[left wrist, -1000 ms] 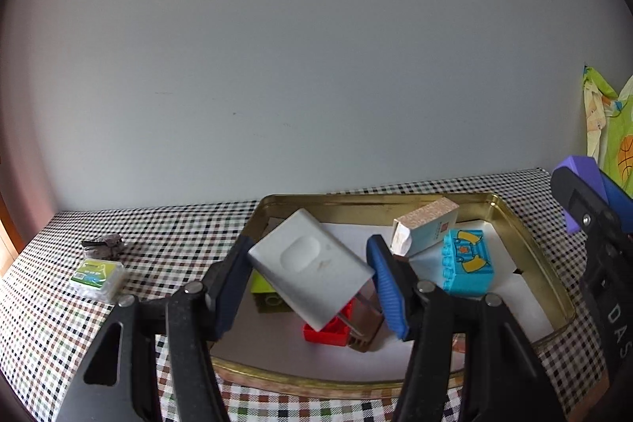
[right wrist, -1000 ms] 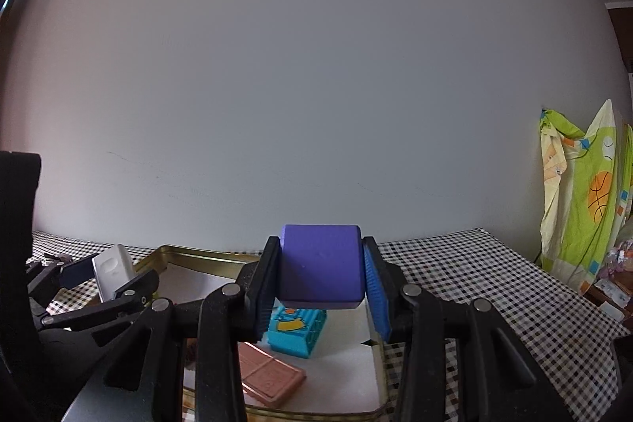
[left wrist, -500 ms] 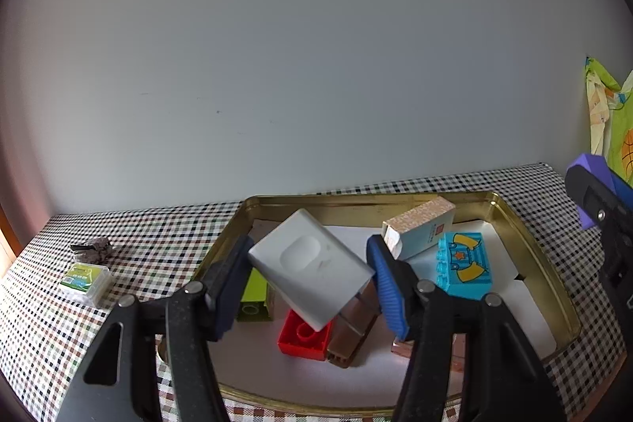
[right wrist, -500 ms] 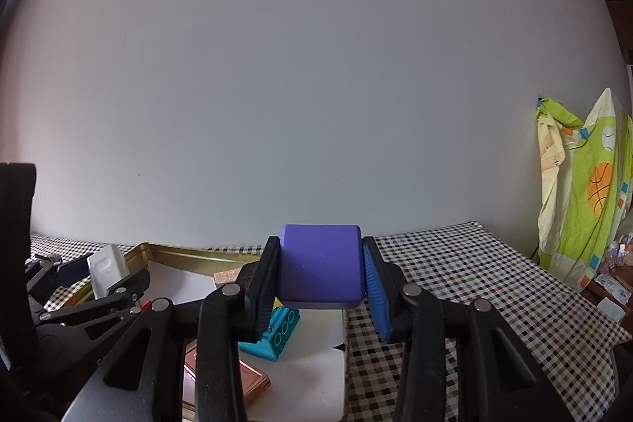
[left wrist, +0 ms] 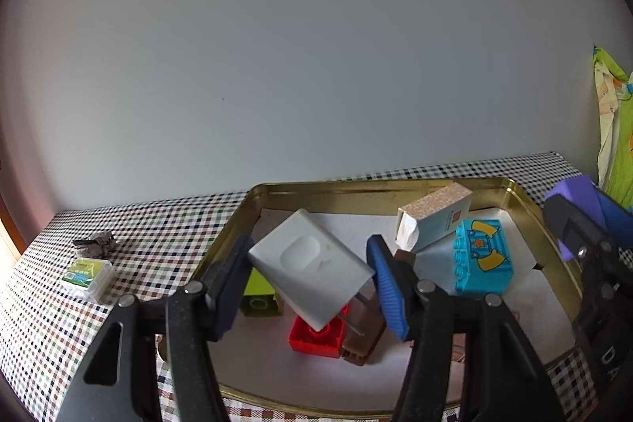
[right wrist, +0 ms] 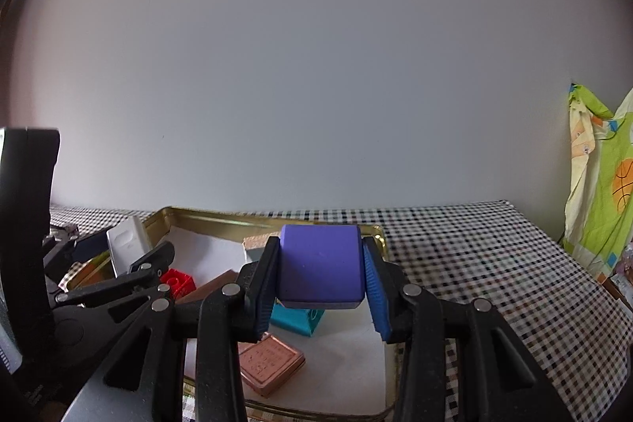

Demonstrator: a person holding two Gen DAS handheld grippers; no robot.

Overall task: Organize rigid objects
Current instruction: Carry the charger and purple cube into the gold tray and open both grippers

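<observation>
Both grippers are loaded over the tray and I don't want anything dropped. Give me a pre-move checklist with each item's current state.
1. Left gripper clamped on white charger: ok, though it sits tilted.
2. Right gripper clamped on purple block: ok.
3. Both loads above the gold tray: ok.
4. Bare spot under the charger: not ok; red brick and brown piece lie below.
5. Bare spot under the purple block: cannot tell; teal brick is close below.
</observation>
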